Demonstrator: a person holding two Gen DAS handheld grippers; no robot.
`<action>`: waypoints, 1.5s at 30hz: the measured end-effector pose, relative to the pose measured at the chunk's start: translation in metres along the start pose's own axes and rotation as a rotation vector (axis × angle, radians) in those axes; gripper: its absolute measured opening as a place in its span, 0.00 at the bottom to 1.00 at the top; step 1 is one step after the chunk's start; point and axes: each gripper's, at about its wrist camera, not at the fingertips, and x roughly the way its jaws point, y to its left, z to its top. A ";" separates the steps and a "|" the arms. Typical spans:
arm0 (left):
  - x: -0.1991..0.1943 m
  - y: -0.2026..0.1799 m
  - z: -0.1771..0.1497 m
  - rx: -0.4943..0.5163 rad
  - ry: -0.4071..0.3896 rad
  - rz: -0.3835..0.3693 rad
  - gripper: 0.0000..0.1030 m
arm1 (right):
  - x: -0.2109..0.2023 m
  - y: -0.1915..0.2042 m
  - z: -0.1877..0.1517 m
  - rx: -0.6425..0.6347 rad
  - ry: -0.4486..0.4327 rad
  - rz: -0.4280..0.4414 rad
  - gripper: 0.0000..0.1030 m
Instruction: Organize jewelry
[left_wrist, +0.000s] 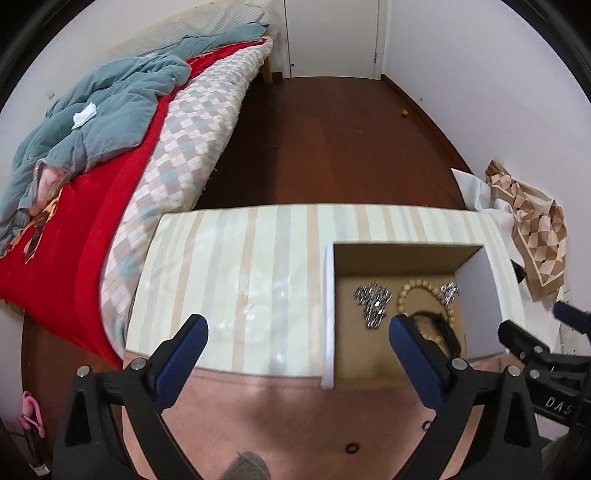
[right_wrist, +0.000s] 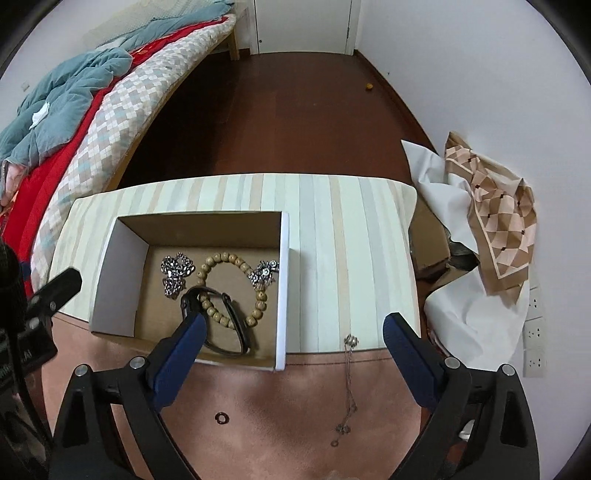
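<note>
An open cardboard box (right_wrist: 114, 273) with white walls sits on the striped table top (right_wrist: 332, 236); it also shows in the left wrist view (left_wrist: 328, 314). Inside lie a wooden bead bracelet (right_wrist: 236, 260), a black band (right_wrist: 236, 317) and two silver chain pieces (right_wrist: 177, 273) (right_wrist: 264, 275). A thin chain necklace (right_wrist: 349, 384) and a small dark ring (right_wrist: 221, 417) lie on the pink mat (right_wrist: 280, 406) in front of the box. My right gripper (right_wrist: 295, 332) is open and empty above the box's front right corner. My left gripper (left_wrist: 295, 332) is open and empty, left of the box.
A bed (left_wrist: 110, 166) with a red cover and blue quilt lies to the left. White paper and a patterned scarf (right_wrist: 498, 229) lie right of the table by the wall. Dark wooden floor (right_wrist: 277, 122) stretches beyond to a white door.
</note>
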 end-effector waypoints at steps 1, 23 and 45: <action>-0.001 0.001 -0.004 -0.002 -0.002 0.010 0.97 | -0.001 0.002 -0.002 -0.002 -0.005 -0.006 1.00; -0.116 0.013 -0.053 -0.014 -0.213 0.028 0.97 | -0.117 0.012 -0.062 0.002 -0.192 0.013 1.00; -0.191 0.020 -0.085 -0.065 -0.295 -0.007 0.97 | -0.210 0.012 -0.103 0.017 -0.327 0.046 1.00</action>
